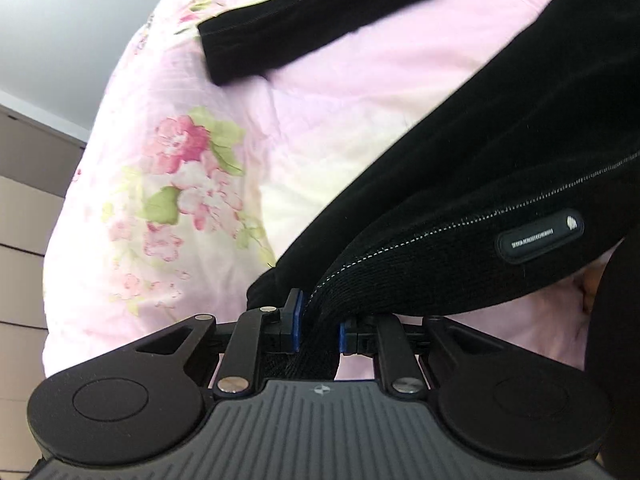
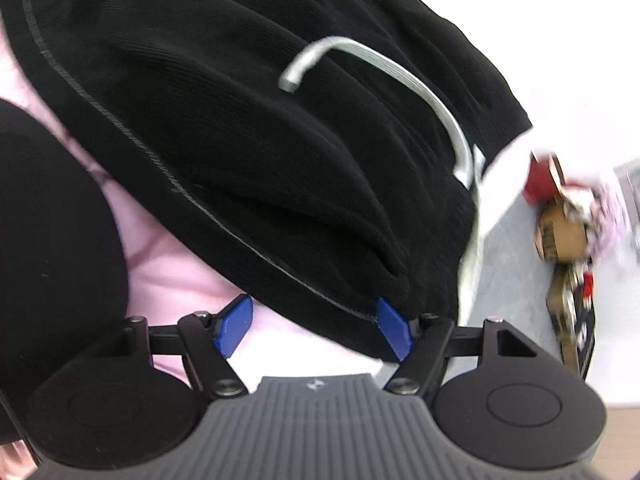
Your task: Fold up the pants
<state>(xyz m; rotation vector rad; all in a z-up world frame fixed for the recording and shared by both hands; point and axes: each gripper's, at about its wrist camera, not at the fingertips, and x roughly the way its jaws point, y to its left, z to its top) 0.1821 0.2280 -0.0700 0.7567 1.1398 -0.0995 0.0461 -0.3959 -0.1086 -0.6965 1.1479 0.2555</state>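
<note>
- The black pants (image 1: 460,168) lie on the pink floral quilt (image 1: 192,168); in your left wrist view one leg end rests flat at the top, while the ribbed waistband, edged with pale stitching, rises toward the camera.
- A small black rubber label (image 1: 538,236) sits on the fabric just below that stitching, to the right of the pinched spot.
- Your left gripper (image 1: 319,328) is clamped on the waistband: the knit edge passes between both blue pads (image 1: 298,312), which press it from either side.
- In your right wrist view the pants (image 2: 248,152) fill the centre in deep folds, and a pale grey drawcord (image 2: 400,76) curves across them.
- Your right gripper (image 2: 316,328) stands wide apart; its blue pads (image 2: 234,330) frame the stitched hem without pressing it, the right pad at the cloth's edge, the left over bare quilt (image 2: 168,264).
- Beyond the bed's right side, grey floor (image 2: 508,280) holds a cardboard box (image 2: 560,236) and a red object (image 2: 540,182), both blurred.
- At the left, your left wrist view shows beige panelling (image 1: 24,220).
</note>
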